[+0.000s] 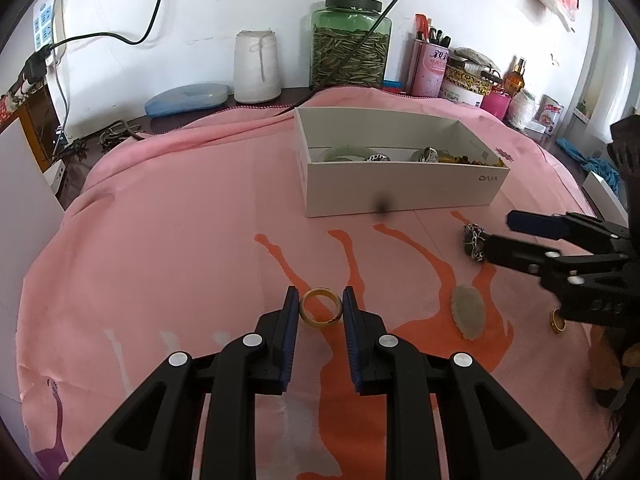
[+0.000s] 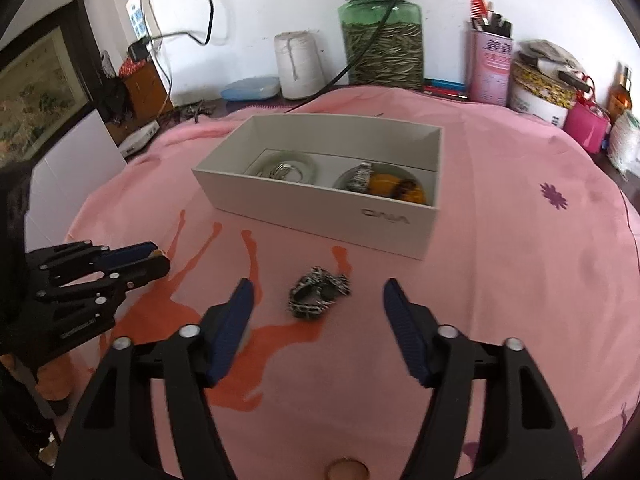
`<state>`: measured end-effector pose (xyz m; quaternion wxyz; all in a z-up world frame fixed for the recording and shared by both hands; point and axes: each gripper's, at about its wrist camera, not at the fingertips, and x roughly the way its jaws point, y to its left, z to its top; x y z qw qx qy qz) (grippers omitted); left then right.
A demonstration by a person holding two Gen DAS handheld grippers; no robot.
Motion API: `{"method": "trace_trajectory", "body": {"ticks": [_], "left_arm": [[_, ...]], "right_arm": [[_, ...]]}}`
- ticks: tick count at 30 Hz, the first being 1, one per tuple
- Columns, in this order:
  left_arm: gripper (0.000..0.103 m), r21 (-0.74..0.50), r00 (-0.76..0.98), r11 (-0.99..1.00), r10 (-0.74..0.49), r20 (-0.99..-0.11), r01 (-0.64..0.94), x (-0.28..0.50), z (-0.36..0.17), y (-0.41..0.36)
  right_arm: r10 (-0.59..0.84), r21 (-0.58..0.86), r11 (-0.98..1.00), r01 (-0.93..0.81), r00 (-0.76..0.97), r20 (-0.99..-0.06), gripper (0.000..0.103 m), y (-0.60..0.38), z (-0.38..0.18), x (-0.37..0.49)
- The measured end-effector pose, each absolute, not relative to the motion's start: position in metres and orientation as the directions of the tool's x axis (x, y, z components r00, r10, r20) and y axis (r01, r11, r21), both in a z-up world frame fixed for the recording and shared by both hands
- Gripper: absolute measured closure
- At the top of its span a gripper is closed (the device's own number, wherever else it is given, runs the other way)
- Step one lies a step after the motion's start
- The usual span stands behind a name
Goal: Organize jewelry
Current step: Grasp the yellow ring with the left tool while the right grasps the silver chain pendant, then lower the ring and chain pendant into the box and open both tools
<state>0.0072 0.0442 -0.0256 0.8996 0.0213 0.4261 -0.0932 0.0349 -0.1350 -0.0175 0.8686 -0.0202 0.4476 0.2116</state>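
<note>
An amber ring [image 1: 321, 311] lies on the pink cloth between the fingers of my left gripper [image 1: 320, 304], which is open around it with small gaps on both sides. My right gripper [image 2: 318, 294] is wide open around a dark chain piece [image 2: 318, 294], also seen in the left wrist view [image 1: 474, 245]. A pale jade pendant [image 1: 467, 316] and a gold ring [image 1: 557, 322] lie on the cloth. The white box [image 2: 320, 216] holds several jewelry pieces.
A green glass jar [image 1: 351, 46], a white thread spool [image 1: 256, 66], a blue case [image 1: 186, 98], a pink pen holder [image 1: 426, 66] and tins stand along the back wall. A black cable [image 1: 352, 56] runs down to the cloth. A white board [image 1: 20, 200] stands at the left.
</note>
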Motion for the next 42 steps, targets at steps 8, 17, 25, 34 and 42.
{"method": "trace_trajectory", "body": {"ticks": [8,17,25,34,42], "left_arm": [[0.081,-0.038,0.608,0.978,-0.156,-0.779,0.203,0.008,-0.029,0.042],[0.081,-0.039,0.628,0.977,-0.166,-0.76,0.212,0.004,-0.025,0.04],[0.081,-0.045,0.647,0.976,-0.175,-0.742,0.212,0.002,-0.02,0.042],[0.081,-0.044,0.671,0.98,-0.166,-0.723,0.196,0.002,-0.013,0.044],[0.081,-0.052,0.722,0.983,-0.164,-0.672,0.174,0.017,0.024,0.038]], "right_arm": [[0.329,0.112,0.901,-0.419,0.491,-0.807,0.087,-0.123,-0.028,0.035],[0.37,0.147,0.892,-0.426,0.505,-0.78,0.087,-0.135,-0.017,0.031],[0.382,0.169,0.897,-0.408,0.524,-0.762,0.087,-0.145,-0.008,0.032],[0.391,0.193,0.906,-0.377,0.57,-0.723,0.087,-0.163,0.009,0.033],[0.403,0.238,0.911,-0.336,0.611,-0.682,0.087,-0.183,0.026,0.038]]}}
